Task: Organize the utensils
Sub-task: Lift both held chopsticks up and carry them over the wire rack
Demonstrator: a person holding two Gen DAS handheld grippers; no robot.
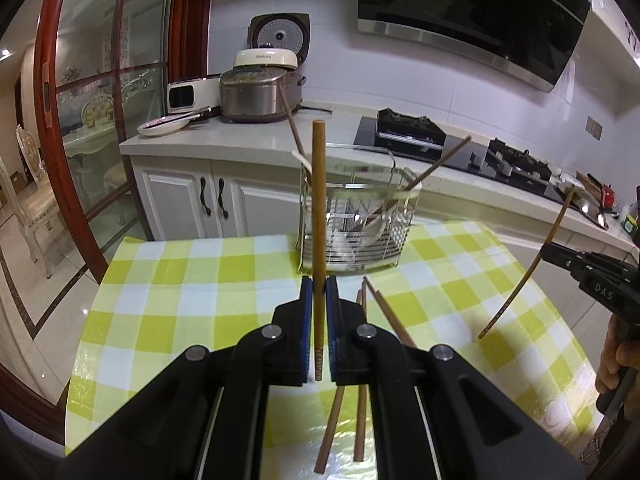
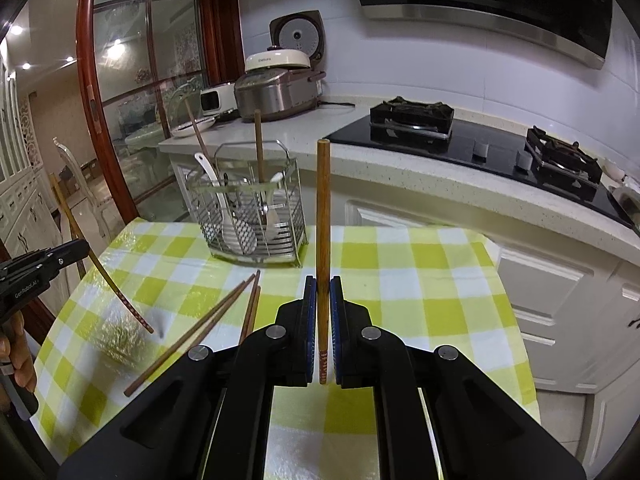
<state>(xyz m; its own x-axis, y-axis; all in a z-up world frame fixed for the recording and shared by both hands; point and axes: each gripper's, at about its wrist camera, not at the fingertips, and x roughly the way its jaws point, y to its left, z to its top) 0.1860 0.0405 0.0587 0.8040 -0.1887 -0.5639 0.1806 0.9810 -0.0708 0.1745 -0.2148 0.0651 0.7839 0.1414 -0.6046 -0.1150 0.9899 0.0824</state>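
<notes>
My left gripper (image 1: 319,286) is shut on a light wooden chopstick (image 1: 319,216) that stands upright above the checked tablecloth; it also shows from the right wrist view (image 2: 60,258), its chopstick (image 2: 104,276) slanting down. My right gripper (image 2: 322,286) is shut on another light chopstick (image 2: 323,216), also upright; it shows in the left wrist view (image 1: 560,256) with its chopstick (image 1: 532,268). A wire utensil holder (image 1: 356,216) (image 2: 256,208) stands at the table's far side with spoons and dark chopsticks in it. Three dark chopsticks (image 2: 208,328) (image 1: 384,312) lie on the cloth.
The yellow-and-white checked table (image 1: 200,300) (image 2: 420,292) stands before a white kitchen counter (image 1: 240,136) with rice cookers (image 1: 256,92), a plate and a black gas hob (image 2: 460,136). A glass door with a red frame (image 1: 68,120) is at the left.
</notes>
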